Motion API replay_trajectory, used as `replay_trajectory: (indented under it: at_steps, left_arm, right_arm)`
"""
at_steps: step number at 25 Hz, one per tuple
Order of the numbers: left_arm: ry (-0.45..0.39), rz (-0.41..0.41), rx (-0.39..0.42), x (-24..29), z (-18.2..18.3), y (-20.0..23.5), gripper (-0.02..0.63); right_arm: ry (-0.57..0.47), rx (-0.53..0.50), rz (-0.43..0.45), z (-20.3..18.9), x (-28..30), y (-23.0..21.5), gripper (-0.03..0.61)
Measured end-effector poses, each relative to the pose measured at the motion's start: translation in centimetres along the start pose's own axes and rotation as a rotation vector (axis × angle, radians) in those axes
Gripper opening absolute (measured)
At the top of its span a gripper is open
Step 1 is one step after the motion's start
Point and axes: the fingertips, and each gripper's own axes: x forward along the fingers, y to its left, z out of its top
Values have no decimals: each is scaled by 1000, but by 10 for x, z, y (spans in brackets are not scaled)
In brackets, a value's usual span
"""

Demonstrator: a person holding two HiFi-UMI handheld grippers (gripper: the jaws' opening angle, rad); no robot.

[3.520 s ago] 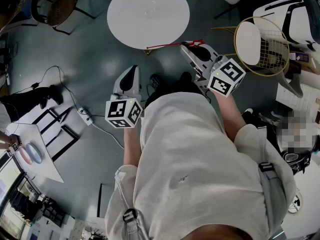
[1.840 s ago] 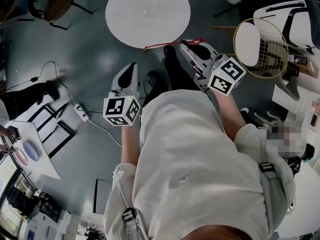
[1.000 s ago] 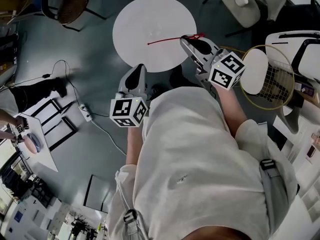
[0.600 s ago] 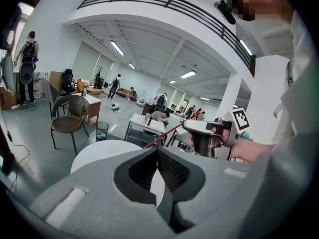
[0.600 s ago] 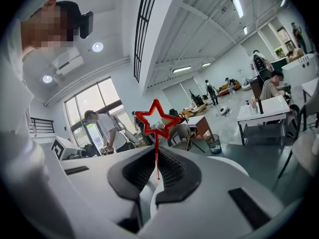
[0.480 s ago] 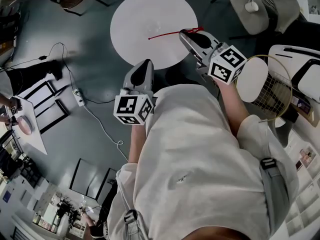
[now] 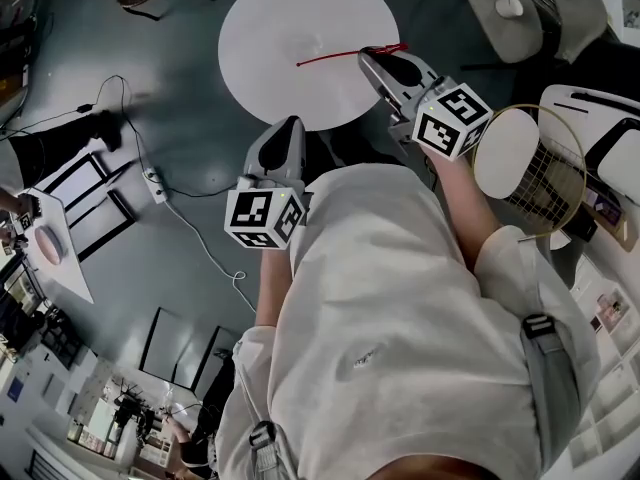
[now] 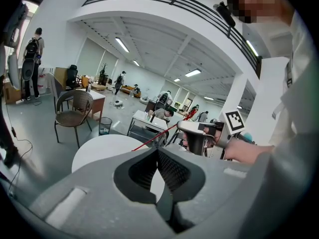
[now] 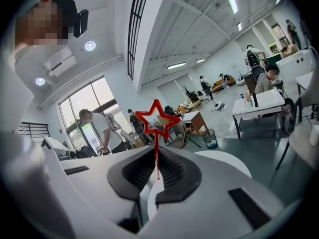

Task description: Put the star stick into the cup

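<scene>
My left gripper [image 7: 289, 128] nearest, jaws pressed together on nothing, just short of the round table's [image 7: 270, 8] near edge, my right gripper [image 7: 374, 56] clenched on the red star stick [image 7: 335, 56], which I see reaching in over the table's right edge

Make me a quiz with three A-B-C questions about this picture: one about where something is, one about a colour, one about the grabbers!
1. Where is the star stick? A) on the floor B) in the right gripper C) on a chair
2. What colour is it? A) red B) blue C) green
3. How are the left gripper's jaws? A) gripping the stick B) wide apart C) together, empty
Answers: 1 B, its pads pinch the stick; 2 A, star and stick are red; 3 C, the pads meet with nothing between.
</scene>
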Motion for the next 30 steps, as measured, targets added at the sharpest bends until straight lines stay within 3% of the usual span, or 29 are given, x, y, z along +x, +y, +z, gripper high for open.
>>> replay_trajectory:
  at_steps: [9, 19, 30]
  left_arm:
    - [2, -3, 7, 2, 23, 26, 11]
    - [55, -14, -3, 7, 18, 43, 11]
    - [87, -15, -17, 8, 18, 65, 11]
  right_arm:
    - [10, -2, -68, -8, 35, -9, 21]
    - [61, 28, -163, -44, 61, -34, 21]
    - [102, 61, -206, -66, 84, -45, 22]
